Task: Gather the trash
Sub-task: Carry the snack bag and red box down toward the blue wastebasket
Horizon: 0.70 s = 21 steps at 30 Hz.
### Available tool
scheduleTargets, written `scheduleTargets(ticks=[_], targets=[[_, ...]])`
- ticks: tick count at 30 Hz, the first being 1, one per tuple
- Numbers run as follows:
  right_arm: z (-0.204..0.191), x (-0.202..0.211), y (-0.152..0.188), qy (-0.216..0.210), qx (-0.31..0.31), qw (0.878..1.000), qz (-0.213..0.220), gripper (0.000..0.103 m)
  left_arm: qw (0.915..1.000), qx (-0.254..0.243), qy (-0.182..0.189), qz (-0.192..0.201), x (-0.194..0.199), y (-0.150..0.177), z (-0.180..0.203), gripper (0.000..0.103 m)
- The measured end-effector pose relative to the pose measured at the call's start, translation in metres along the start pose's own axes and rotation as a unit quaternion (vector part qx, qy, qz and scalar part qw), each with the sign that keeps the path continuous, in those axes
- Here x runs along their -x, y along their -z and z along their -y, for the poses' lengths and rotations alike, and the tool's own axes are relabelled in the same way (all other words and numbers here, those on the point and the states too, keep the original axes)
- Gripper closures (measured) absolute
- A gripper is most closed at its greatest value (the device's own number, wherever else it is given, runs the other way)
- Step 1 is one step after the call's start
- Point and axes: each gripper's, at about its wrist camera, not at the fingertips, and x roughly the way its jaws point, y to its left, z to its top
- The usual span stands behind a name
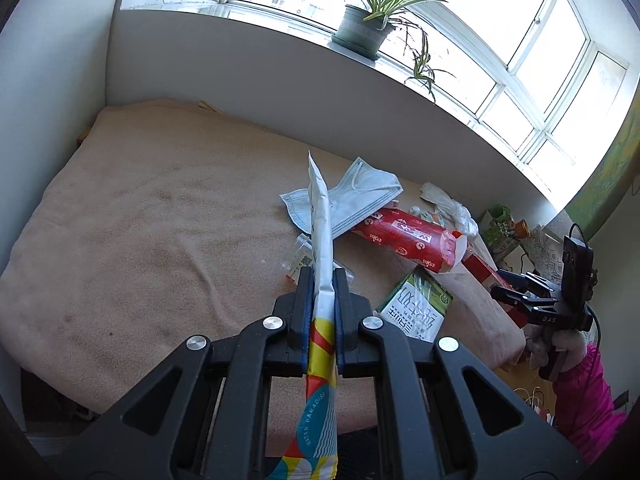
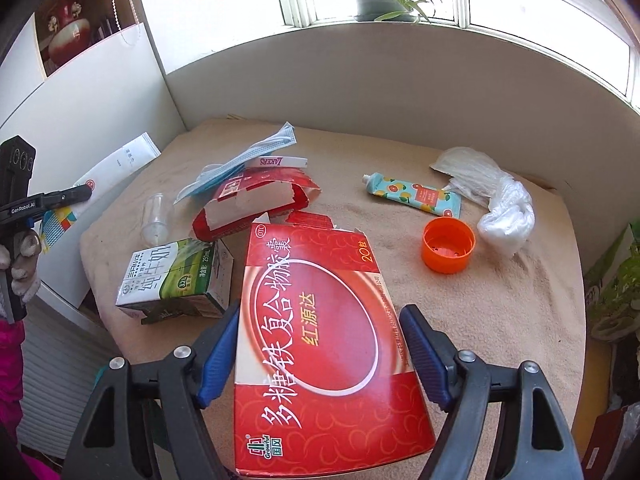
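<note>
My left gripper [image 1: 322, 276] is shut on a long white tube with a colourful end [image 1: 321, 240], held above the beige blanket [image 1: 160, 220]; it also shows in the right wrist view [image 2: 116, 172]. My right gripper [image 2: 320, 332] has its jaws on both sides of a large red medicine box [image 2: 320, 320], touching its edges. Other trash lies on the blanket: a green milk carton [image 2: 176, 276], a torn red carton [image 2: 256, 204], blue face masks [image 2: 248, 152], an orange cap [image 2: 448, 244], a small floral tube [image 2: 416, 194], a clear cup [image 2: 154, 220] and white plastic bags [image 2: 492, 196].
A white wall borders the blanket's far side, with a windowsill and potted plant [image 1: 368, 24] above. A white cabinet [image 2: 80, 92] stands to the left in the right wrist view. Green boxes [image 2: 612, 280] stand off the blanket's right edge.
</note>
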Motion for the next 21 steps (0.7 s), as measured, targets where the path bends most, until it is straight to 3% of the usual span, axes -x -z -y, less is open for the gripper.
scheduleTargets(ticks=[10, 21], targets=[[-0.043, 0.056, 0.037, -0.031, 0.002, 0.997, 0.065, 0.024, 0.9995, -0.021, 0.005, 0.022, 0.044, 0.064, 0.023, 0.096], [-0.094, 0.076, 0.089, -0.107, -0.001, 0.992, 0.072, 0.024, 0.999, -0.044, 0.003, 0.01, 0.065, 0.129, 0.048, 0.096]])
